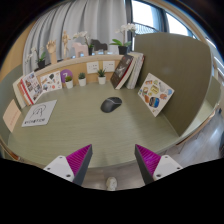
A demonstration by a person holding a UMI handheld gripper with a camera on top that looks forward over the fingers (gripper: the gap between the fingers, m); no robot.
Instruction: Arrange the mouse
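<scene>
A dark grey mouse (111, 103) lies on the pale green desk top (95, 130), well beyond my fingers and a little right of the middle. My gripper (112, 160) is open and empty, held above the near part of the desk. Its magenta pads (78, 160) stand wide apart with nothing between them.
A white sheet (38, 114) lies at the left. Books and cards (40, 84) lean along the back shelf with small pots (82, 78). A patterned card (155, 94) leans against the right partition. A plant (122, 45) stands by the window behind.
</scene>
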